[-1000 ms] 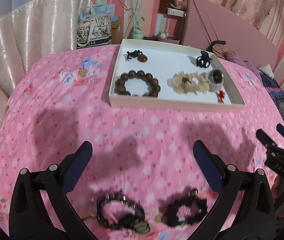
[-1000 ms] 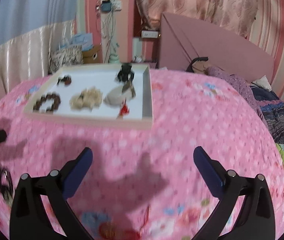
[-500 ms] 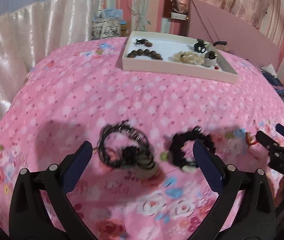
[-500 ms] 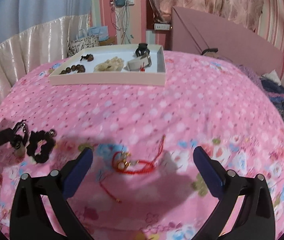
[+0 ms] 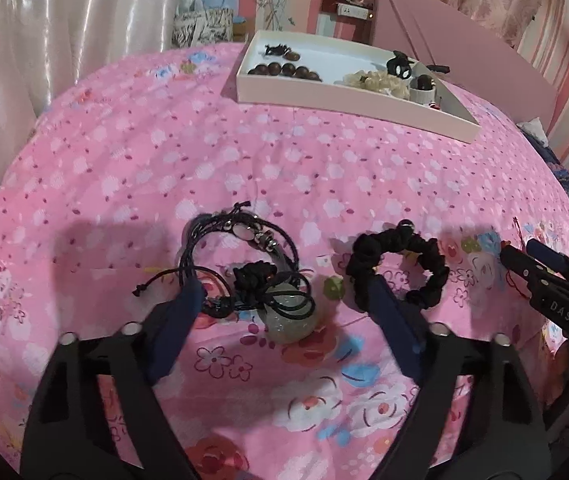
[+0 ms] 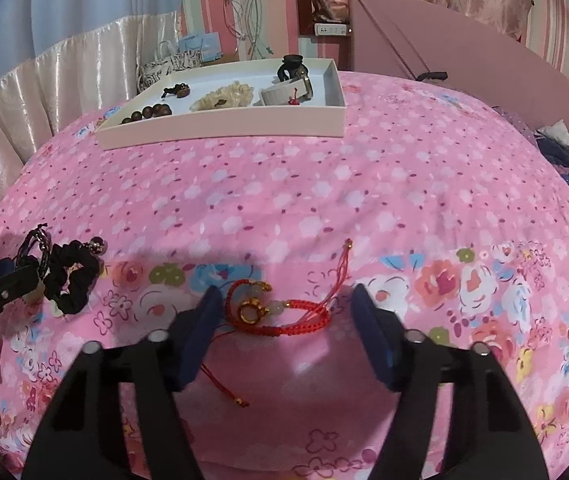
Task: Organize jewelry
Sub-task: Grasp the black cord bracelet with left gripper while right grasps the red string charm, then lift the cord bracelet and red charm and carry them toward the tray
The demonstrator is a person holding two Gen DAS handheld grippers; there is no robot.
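Where floral quilt point(image 5: 284, 152) lies, knotted black cords point(image 5: 244, 268), braided red bracelet point(image 6: 280, 316)

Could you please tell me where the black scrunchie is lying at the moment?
In the left wrist view the black scrunchie lies on the pink bedspread, just right of the black cord necklace, at the left gripper's right finger; the white tray sits far behind.

A pink floral bedspread point(image 6: 364, 184) covers the bed; cream satin curtains point(image 5: 44, 60), a patterned paper bag point(image 5: 202, 26) and a pink headboard point(image 6: 444, 64) stand behind.
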